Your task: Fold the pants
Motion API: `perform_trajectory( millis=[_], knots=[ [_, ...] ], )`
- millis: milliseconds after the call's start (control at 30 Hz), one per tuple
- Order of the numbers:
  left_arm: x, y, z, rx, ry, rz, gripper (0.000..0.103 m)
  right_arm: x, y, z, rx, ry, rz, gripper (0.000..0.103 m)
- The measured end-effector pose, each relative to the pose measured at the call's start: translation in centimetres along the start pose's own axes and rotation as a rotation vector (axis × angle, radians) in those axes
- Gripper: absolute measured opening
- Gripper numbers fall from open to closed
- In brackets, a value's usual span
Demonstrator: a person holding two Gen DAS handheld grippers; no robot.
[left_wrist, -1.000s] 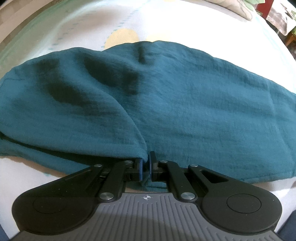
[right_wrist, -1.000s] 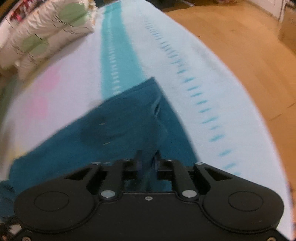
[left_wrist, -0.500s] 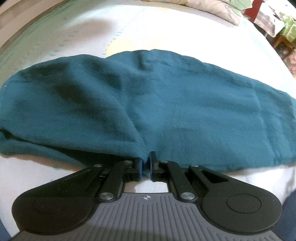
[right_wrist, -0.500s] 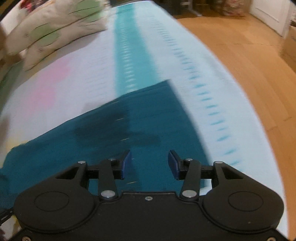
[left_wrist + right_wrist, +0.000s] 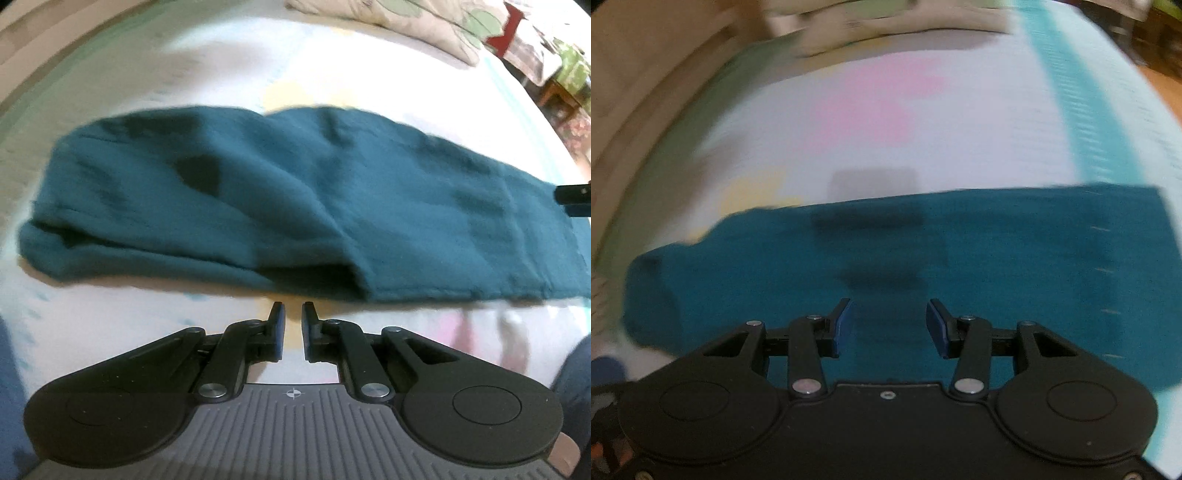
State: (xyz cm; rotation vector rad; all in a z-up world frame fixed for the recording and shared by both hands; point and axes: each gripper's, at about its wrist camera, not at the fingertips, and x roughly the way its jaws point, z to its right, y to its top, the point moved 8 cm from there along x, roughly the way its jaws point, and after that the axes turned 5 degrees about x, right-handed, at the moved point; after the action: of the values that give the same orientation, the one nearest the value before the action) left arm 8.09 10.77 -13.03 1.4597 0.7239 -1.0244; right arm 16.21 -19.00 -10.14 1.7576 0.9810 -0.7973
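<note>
Since the earlier frame the left claw (image 5: 293, 314) has released the pants (image 5: 295, 206) and drawn back off the cloth; the right claw (image 5: 888, 312), already parted then, has swung to face the pants broadside. Left claw: jaws a narrow gap apart, holding nothing, just short of the near hem, over bare sheet (image 5: 221, 74). Pants: teal, lying folded lengthwise on the sheet, directly ahead of the left claw, one layer lapped over the other. Right claw: jaws wide apart, empty, above the pants, which run beneath and beyond it. Pillow (image 5: 399, 22): far ahead of the left claw. The right view is blurred.
</note>
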Motion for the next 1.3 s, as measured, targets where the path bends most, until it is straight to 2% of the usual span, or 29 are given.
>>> perform_trajectory(
  millis=[233,333,500,633,667,733,800,867,1067,1200,1300],
  knots=[
    [-0.3,1.8,-8.8,-0.106,0.116,-0.008,0.011,3.7,-1.7,-11.8,-0.173,0.191,-0.035,0.054],
    [-0.2,2.5,-13.0,-0.170,0.157,-0.014,0.011,5.3,-2.9,-16.3,-0.257,0.248,-0.049,0.054],
    [1.0,2.7,-17.8,-0.255,0.194,-0.041,0.011,7.9,-5.3,-22.1,-0.375,0.318,-0.065,0.054],
    [2.9,1.0,-20.8,-0.268,0.219,-0.127,0.010,8.9,-7.6,-26.2,-0.483,0.334,-0.061,0.054],
    [3.3,0.6,-21.0,-0.267,0.202,-0.141,0.010,9.3,-8.0,-26.7,-0.507,0.334,-0.059,0.054],
    [3.6,0.0,-21.4,-0.275,0.153,-0.130,0.010,10.1,-8.7,-28.0,-0.552,0.326,-0.048,0.054],
    [3.4,-0.1,-21.5,-0.268,0.141,-0.130,0.010,10.6,-8.9,-29.2,-0.588,0.317,-0.041,0.054],
    [3.4,-0.3,-22.1,-0.258,0.158,-0.141,0.010,11.3,-9.5,-30.3,-0.632,0.309,-0.034,0.054],
    [3.3,-0.5,-22.9,-0.267,0.128,-0.138,0.010,12.8,-10.9,-32.4,-0.757,0.270,0.030,0.059],
    [3.7,-0.5,-23.0,-0.268,0.132,-0.137,0.010,14.4,-11.7,-33.2,-0.821,0.239,0.033,0.058],
    [3.6,-0.5,-23.0,-0.288,0.124,-0.136,0.010,14.5,-11.5,-33.2,-0.835,0.237,0.070,0.056]
  ],
)
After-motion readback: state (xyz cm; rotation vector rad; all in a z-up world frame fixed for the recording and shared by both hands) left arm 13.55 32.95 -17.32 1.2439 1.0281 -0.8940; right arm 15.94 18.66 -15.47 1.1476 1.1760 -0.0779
